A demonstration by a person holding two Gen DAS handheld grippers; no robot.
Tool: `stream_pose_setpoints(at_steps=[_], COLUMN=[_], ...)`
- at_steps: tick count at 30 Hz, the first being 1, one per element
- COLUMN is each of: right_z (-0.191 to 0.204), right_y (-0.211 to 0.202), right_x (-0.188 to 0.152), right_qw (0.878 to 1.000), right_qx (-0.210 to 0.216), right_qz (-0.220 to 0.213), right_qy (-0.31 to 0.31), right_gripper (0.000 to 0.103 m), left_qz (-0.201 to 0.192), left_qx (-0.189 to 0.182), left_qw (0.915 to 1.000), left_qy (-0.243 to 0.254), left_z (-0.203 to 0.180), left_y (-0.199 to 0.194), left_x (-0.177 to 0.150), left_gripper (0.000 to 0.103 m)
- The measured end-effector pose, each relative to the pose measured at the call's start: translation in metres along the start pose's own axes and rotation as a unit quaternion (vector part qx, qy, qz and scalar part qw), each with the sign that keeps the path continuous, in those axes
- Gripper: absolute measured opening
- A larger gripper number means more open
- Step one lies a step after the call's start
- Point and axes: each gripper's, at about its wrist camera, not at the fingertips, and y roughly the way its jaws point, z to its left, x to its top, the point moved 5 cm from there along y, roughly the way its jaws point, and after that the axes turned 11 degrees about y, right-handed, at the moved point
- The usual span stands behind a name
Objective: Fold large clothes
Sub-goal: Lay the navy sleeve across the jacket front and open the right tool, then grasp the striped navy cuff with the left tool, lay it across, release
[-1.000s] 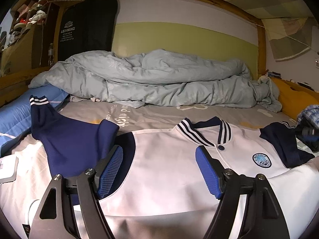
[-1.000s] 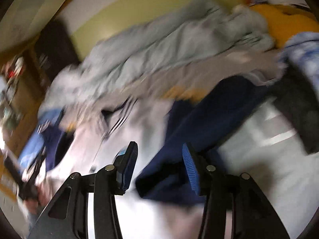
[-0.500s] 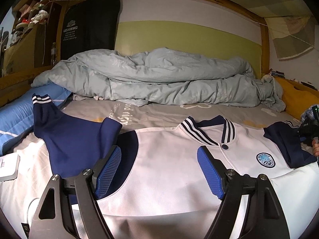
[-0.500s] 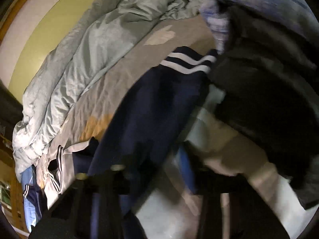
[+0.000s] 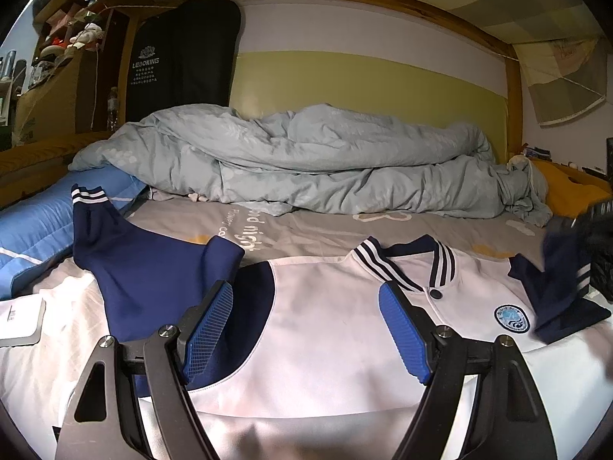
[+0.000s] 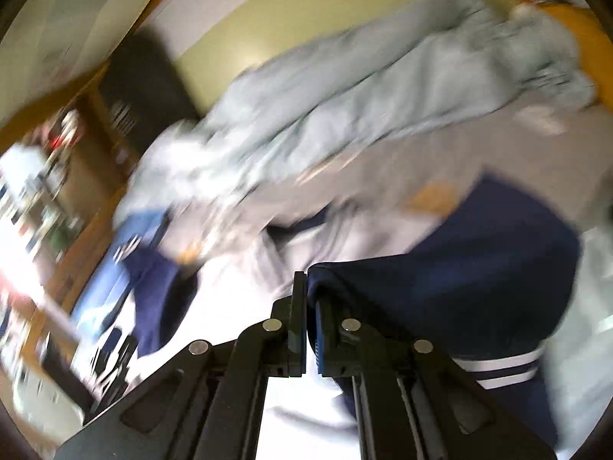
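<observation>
A white baseball jacket [image 5: 345, 329] with navy sleeves lies face up on the bed, its striped collar toward the headboard. Its left navy sleeve [image 5: 149, 268] lies folded outward at the left. My left gripper [image 5: 306, 329] is open and empty just above the jacket's chest. My right gripper [image 6: 311, 306] is shut on the edge of the right navy sleeve [image 6: 459, 276], whose striped cuff [image 6: 502, 372] hangs at the lower right. In the left wrist view the right gripper [image 5: 597, 237] shows blurred at the right edge, lifting that sleeve [image 5: 555, 291].
A crumpled grey-green duvet [image 5: 306, 161] lies across the back of the bed. A blue pillow [image 5: 34, 226] is at the left. A white flat device [image 5: 19, 318] lies at the left edge. A dark garment bag [image 5: 180, 61] hangs on the headboard.
My right gripper has closed on the right navy sleeve and swung it up over the jacket; its view is blurred. My left gripper has barely moved and stays open.
</observation>
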Motion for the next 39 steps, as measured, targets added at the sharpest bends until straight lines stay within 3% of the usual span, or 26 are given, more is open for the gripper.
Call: stream_pose_setpoints(at_steps=[4, 7, 9, 12, 14, 18, 21, 25, 29, 30, 32, 36, 37, 39], right_z=[0.031, 0.032, 0.026, 0.029, 0.031, 0.023, 0.003, -0.027, -0.061, -0.07, -0.088, -0.116, -0.119, -0.125], right_y=[0.048, 0.082, 0.09, 0.072, 0.043, -0.015, -0.053, -0.084, -0.078, -0.069, -0.06, -0.049, -0.049, -0.046], right_x=[-0.058, -0.089, -0.101, -0.099, -0.094, -0.067, -0.039, -0.009, 0.002, 0.002, 0.0, -0.003, -0.002, 0.0], right_qw=[0.997, 0.99, 0.988, 0.991, 0.994, 0.998, 0.997, 0.984, 0.987, 0.988, 0.988, 0.988, 0.987, 0.985], right_qx=[0.011, 0.0, -0.009, 0.003, 0.012, 0.013, -0.019, -0.115, -0.109, -0.117, -0.119, -0.119, -0.127, -0.146], right_qz=[0.068, 0.124, 0.139, 0.111, 0.074, -0.009, -0.072, -0.134, -0.113, -0.097, -0.083, -0.066, -0.067, -0.067], right_qy=[-0.042, -0.06, -0.063, -0.076, -0.081, -0.065, -0.031, -0.023, 0.026, 0.032, 0.054, 0.078, 0.076, 0.068], right_gripper=[0.004, 0.009, 0.016, 0.024, 0.039, 0.039, 0.04, 0.04, 0.04, 0.04, 0.04, 0.04, 0.04, 0.041], left_qz=[-0.003, -0.002, -0.001, -0.003, -0.007, -0.029, -0.03, 0.027, 0.088, 0.116, 0.157, 0.241, 0.258, 0.254], left_qx=[0.004, 0.005, 0.004, 0.003, 0.0, -0.003, -0.044, -0.147, -0.231, -0.242, -0.24, -0.218, -0.225, -0.247], left_qw=[1.0, 1.0, 0.9999, 0.9999, 0.9998, 0.9985, 0.9964, 0.9848, 0.9632, 0.9559, 0.9505, 0.9439, 0.939, 0.935], left_qy=[0.003, 0.008, 0.011, 0.015, 0.019, 0.046, 0.067, 0.089, 0.105, 0.12, 0.119, 0.058, 0.037, 0.012], left_z=[-0.001, -0.003, -0.003, -0.005, -0.006, -0.017, -0.036, -0.084, -0.135, -0.151, -0.163, -0.156, -0.153, -0.147], left_y=[-0.002, -0.003, -0.003, -0.005, -0.007, -0.019, -0.026, -0.01, 0.019, 0.033, 0.059, 0.111, 0.117, 0.119], left_x=[0.0, 0.0, 0.0, 0.001, 0.002, 0.007, 0.015, 0.026, 0.033, 0.03, 0.019, -0.016, -0.022, -0.021], left_gripper=[0.081, 0.081, 0.081, 0.081, 0.081, 0.081, 0.081, 0.074, 0.072, 0.072, 0.072, 0.074, 0.075, 0.075])
